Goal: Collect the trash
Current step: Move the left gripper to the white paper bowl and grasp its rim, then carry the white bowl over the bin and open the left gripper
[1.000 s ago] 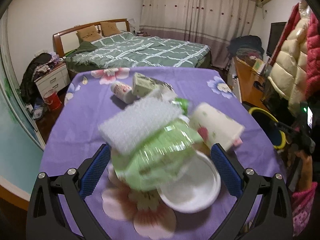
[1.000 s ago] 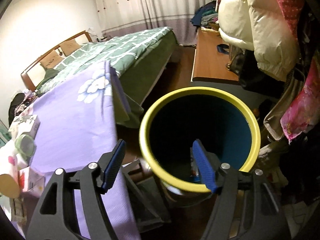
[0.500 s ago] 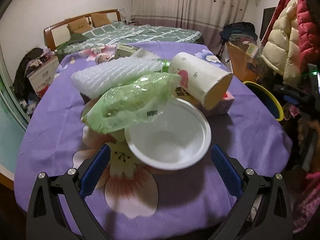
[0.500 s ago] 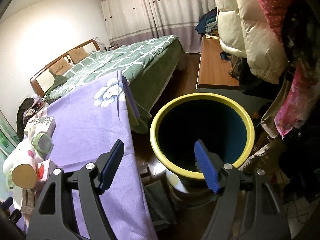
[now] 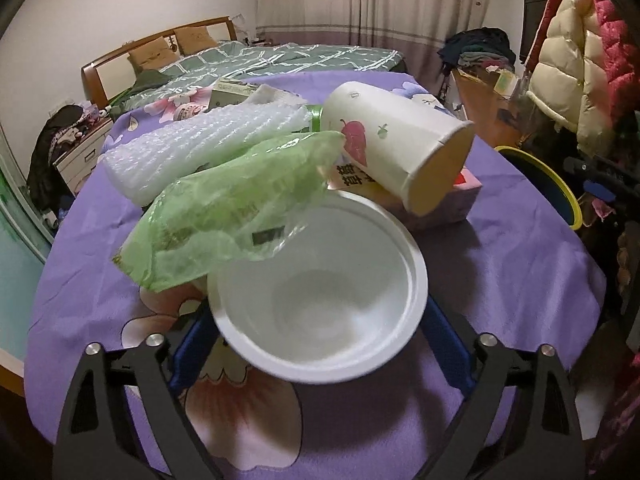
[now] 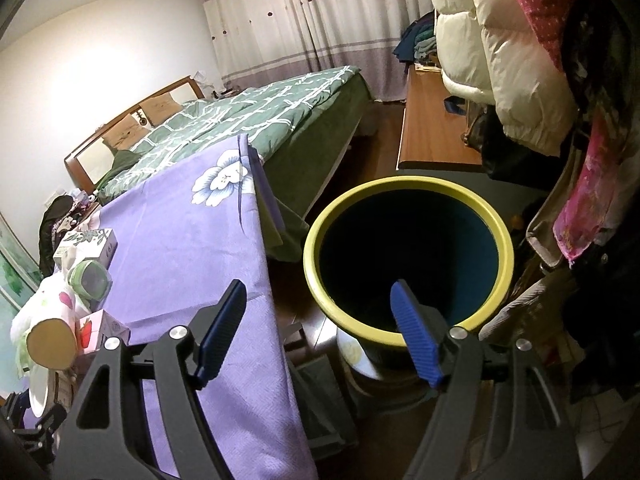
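White foam forms the bowl [image 5: 320, 304] that sits between the blue fingers [image 5: 192, 350] of the left gripper [image 5: 316, 344]; those fingers are closing on its sides, though the rim hides the contact, so I cannot tell whether the pads press on it yet. The bowl lies on the purple flowered cloth of the worktop [image 5: 500, 280], at the near end of a heap of trash. A crumpled green plastic bag [image 5: 236, 208] drapes over the bowl's far left rim. Behind the bag lies a sheet of white bubble wrap [image 5: 200, 148]. A white paper cup [image 5: 396, 144] with a pink leaf print lies on its side, mouth toward the right, resting on a pink carton [image 5: 448, 204] just beyond the bowl. Farther back on the cloth are a small green-patterned box [image 5: 232, 94] and a little pink-labelled bottle [image 5: 190, 111].

Off the worktop's right edge stands a dark bin with a yellow rim [image 6: 408, 260]. The right gripper [image 6: 320, 332] hangs over the gap between worktop and bin, its fingers [image 6: 414, 336] spread apart with nothing between them, the right one over the bin's near rim. A bed with a green checked quilt [image 6: 248, 120] fills the background.
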